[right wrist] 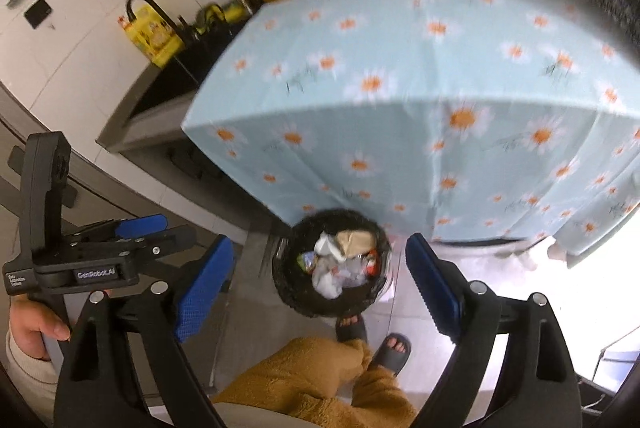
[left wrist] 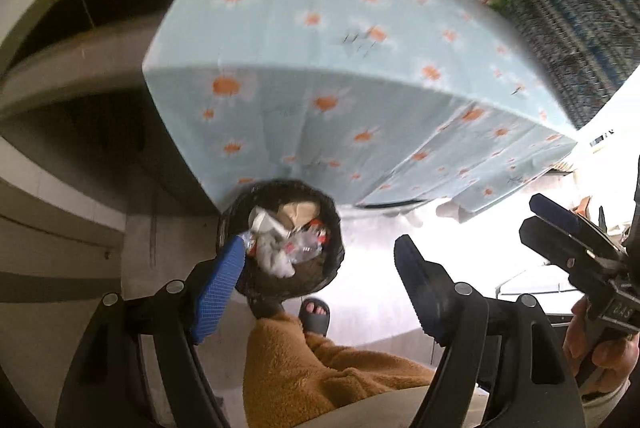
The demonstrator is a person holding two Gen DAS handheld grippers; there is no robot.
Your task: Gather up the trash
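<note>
Both my grippers hang over the floor with nothing between their blue pads: my left gripper (left wrist: pixel 320 260) is spread wide, my right gripper (right wrist: pixel 320 268) likewise. Below them the round black-lined trash bin (right wrist: pixel 296 292) stands at the foot of the daisy-print blue tablecloth (right wrist: pixel 420 88), holding crumpled white paper and wrappers (right wrist: pixel 340 264), beside my sandalled foot (right wrist: pixel 394 350).

fuzzy ochre trousers (right wrist: pixel 304 380), dark slide sandals (right wrist: pixel 390 352)
</note>
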